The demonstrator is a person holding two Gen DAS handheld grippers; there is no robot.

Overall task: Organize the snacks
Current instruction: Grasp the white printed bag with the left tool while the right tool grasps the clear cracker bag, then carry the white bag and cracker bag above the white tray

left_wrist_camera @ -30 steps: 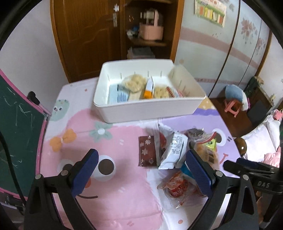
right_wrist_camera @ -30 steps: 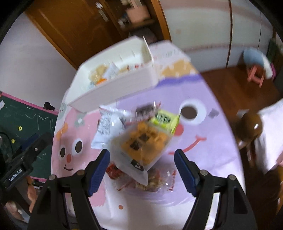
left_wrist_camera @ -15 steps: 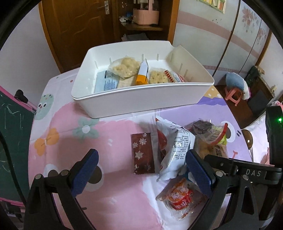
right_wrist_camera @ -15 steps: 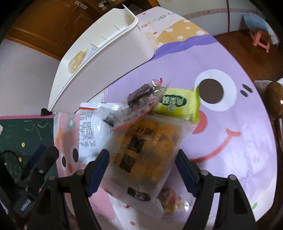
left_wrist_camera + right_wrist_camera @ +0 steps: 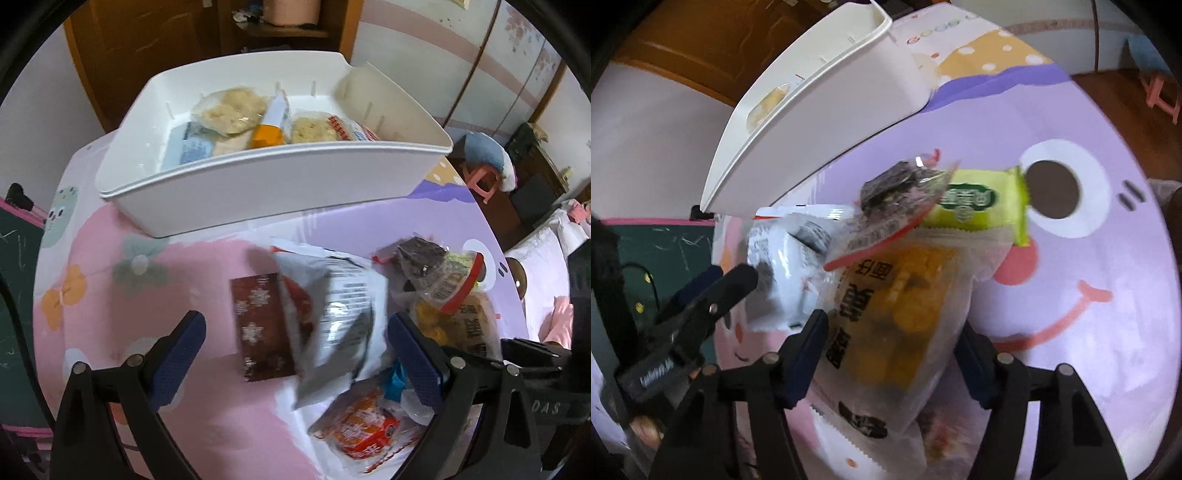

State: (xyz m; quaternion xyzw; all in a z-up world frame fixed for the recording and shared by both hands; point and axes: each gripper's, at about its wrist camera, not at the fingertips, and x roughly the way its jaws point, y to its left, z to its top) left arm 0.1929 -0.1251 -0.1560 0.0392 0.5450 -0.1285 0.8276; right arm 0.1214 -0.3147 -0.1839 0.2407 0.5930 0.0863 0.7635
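Left hand-held gripper [image 5: 295, 341]: jaws spread wide, holding nothing; hovers over the loose pile, straddling the brown snowflake packet [image 5: 260, 326] and the white/silver pouch [image 5: 334, 325]; contact with either can't be confirmed, frame is blurred.
Right hand-held gripper [image 5: 892, 349]: jaws apart with the clear bag of orange snacks [image 5: 901, 314] between the fingers; pads close to the bag's sides, but can't tell if they actually pinch it.
White bin [image 5: 258, 184] sits at the far side of the surface [image 5: 184, 266]; already contains several packets: pale round cookies [image 5: 231, 110], an orange-and-white stick pack [image 5: 271, 127], a blue packet [image 5: 195, 149], a red-striped wrapper [image 5: 349, 129].
Loose pile lies on the cartoon-print cloth just in front of the bin, not touching it; includes a green wrapper [image 5: 982, 205], a dark snack in clear red-edged film [image 5: 897, 194] overlapping the orange bag, and a red-orange packet [image 5: 365, 428] nearest the camera in the left view.
Left tool's body visible at left edge of right wrist view, beside the white pouch.
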